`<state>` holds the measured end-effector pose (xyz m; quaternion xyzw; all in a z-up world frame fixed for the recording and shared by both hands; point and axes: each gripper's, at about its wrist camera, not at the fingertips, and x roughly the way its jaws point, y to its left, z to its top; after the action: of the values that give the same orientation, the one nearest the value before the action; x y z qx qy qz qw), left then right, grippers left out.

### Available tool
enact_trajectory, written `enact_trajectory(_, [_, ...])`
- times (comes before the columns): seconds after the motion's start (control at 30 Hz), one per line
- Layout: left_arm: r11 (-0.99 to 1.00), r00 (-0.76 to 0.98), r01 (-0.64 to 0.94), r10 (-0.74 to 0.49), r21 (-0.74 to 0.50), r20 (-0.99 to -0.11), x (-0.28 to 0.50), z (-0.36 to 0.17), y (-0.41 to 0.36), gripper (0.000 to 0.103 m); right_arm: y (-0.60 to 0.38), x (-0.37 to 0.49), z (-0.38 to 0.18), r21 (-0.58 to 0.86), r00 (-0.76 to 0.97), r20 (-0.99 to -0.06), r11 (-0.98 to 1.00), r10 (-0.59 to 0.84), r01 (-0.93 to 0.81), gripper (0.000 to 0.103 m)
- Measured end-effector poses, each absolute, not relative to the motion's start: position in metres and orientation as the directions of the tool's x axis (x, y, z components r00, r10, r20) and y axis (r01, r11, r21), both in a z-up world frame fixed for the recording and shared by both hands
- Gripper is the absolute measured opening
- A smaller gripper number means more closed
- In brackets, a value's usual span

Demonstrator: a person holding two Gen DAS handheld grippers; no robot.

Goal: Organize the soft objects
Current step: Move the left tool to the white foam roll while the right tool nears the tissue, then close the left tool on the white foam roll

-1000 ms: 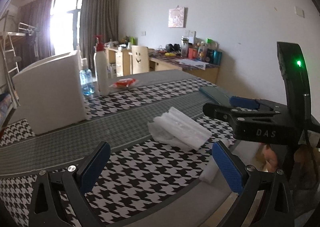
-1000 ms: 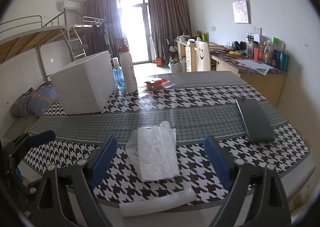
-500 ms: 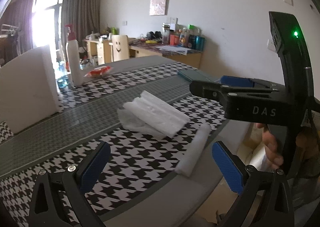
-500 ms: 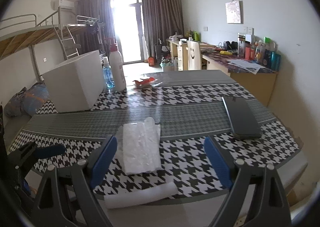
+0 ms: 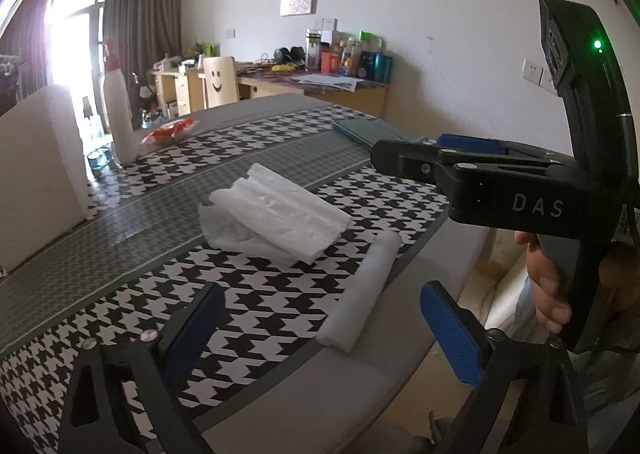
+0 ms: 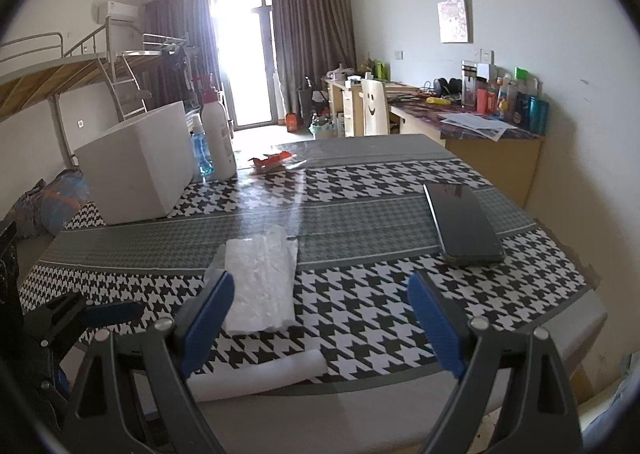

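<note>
Left claw [image 5: 320, 334] has come nearer white foam roll [image 5: 362, 290], pads spread but just begun narrowing, roll framed between them, untouched. Right claw [image 6: 320, 326] spread, empty. Likely roll gets grabbed next. Folded plastic bag [image 5: 280, 214] just beyond roll. Houndstooth tabletop [image 6: 360, 306]; white box [image 6: 136, 170] far beyond roll; dorm room, bunk bed.

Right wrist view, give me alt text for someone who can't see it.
The open right gripper hovers over a houndstooth-patterned table, with a rolled white foam sheet at the near edge below it. Beyond lie a folded white plastic bag and, further right, a flat dark tablet.
</note>
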<state>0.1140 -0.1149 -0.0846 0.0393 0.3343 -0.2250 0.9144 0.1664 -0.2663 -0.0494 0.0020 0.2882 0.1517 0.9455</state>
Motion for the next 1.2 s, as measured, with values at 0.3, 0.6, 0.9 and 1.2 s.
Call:
enact_trajectory(0.3, [0.876,0.626,0.476,-0.399,-0.077,-0.670,0.119,-0.096,-0.128,0.068,-0.275,0.166,-0.055,0.107,0.782,-0.555,0.956,0.284,-0.272,0.091])
enact_trajectory(0.6, [0.861,0.581,0.503,-0.402,-0.076,-0.708,0.122,-0.108,-0.136,0.041,-0.280,0.167,-0.060,0.121,0.776,-0.562,0.957,0.285,-0.264,0.092])
enact_trajectory(0.9, [0.862,0.594,0.504,-0.390,-0.053,-0.703,0.125,-0.108,-0.140,0.027,-0.280,0.166,-0.061,0.126,0.774,-0.560,0.954,0.294,-0.271,0.091])
enact_trajectory(1.2, [0.853,0.596,0.517,-0.417,-0.069,-0.686,0.119,-0.103,-0.130,0.017,-0.279,0.168,-0.060,0.138,0.772,-0.557,0.951,0.306,-0.278,0.092])
